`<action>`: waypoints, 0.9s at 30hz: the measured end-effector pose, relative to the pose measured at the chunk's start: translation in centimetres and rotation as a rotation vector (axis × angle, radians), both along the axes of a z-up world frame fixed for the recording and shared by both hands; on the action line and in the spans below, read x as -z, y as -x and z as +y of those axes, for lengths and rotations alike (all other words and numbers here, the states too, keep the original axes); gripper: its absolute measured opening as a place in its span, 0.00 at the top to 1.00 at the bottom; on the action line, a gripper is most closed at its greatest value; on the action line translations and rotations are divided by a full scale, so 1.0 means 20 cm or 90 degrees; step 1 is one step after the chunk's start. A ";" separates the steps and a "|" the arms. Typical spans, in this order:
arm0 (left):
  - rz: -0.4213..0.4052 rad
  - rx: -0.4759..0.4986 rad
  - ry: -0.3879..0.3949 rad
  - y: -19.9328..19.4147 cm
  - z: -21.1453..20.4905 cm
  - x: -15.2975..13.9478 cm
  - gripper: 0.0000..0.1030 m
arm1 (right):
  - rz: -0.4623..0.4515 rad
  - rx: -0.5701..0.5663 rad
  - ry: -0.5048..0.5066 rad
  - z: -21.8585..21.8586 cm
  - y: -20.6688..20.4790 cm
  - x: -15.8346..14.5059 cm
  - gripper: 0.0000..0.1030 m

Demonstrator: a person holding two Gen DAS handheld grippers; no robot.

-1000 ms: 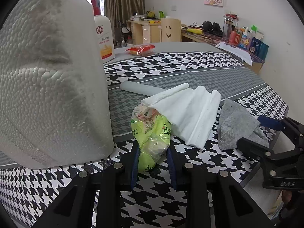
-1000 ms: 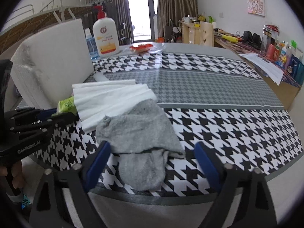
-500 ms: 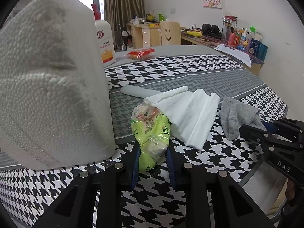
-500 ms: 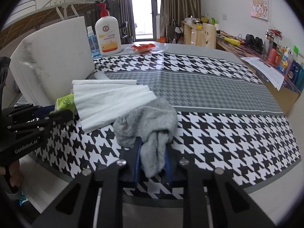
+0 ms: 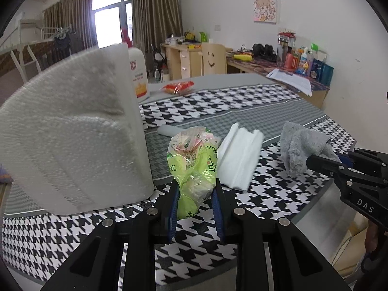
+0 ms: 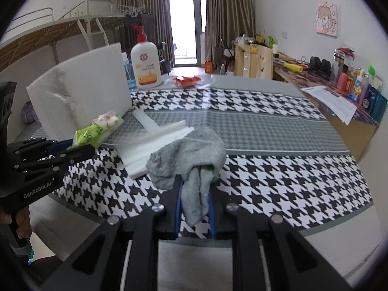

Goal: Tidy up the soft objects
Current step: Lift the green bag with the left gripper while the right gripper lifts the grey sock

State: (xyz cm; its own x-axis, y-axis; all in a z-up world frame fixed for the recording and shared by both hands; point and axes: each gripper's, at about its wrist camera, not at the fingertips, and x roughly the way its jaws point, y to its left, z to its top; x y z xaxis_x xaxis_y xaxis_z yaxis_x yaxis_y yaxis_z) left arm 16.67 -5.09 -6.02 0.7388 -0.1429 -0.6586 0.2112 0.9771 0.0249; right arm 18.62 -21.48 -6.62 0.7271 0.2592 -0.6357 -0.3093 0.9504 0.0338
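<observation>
The left tongs [image 5: 195, 201] pinch a green packet [image 5: 192, 167] by its lower end, so its long axis runs up and away from them, lifted beside the foam block [image 5: 72, 140]. The right tongs [image 6: 195, 201] are narrow, clamped on a bunched grey cloth [image 6: 191, 157] that hangs ahead of the pads above the tabletop [image 6: 278, 169]. The white folded sheet [image 5: 240, 157] lies between the two, about equally near. Readable: "GenRobot.AI" and "DAS" on the tong bodies; the packet's print is illegible.
</observation>
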 end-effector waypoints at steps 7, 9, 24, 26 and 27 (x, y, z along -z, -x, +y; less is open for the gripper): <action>-0.033 0.003 -0.002 0.12 0.00 -0.07 0.74 | -0.032 -0.003 -0.008 0.00 0.11 -0.07 0.79; -0.043 0.004 -0.002 0.15 0.01 -0.09 0.74 | -0.043 -0.004 -0.008 0.01 0.14 -0.09 0.79; -0.121 -0.003 -0.008 0.48 0.05 -0.20 0.74 | -0.120 -0.014 -0.019 0.04 0.43 -0.18 0.79; -0.130 -0.005 -0.007 0.52 0.05 -0.21 0.74 | -0.130 -0.014 -0.021 0.04 0.47 -0.19 0.79; -0.134 -0.006 -0.005 0.55 0.06 -0.21 0.74 | -0.133 -0.016 -0.022 0.04 0.49 -0.19 0.79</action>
State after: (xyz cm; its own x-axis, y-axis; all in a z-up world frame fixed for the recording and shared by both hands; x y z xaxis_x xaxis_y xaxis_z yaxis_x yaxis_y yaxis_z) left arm 5.69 -3.89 -1.73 0.8616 -0.1305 -0.4905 0.1912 0.9787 0.0754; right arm 8.88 -20.62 -2.82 0.8355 0.2977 -0.4618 -0.3364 0.9417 -0.0015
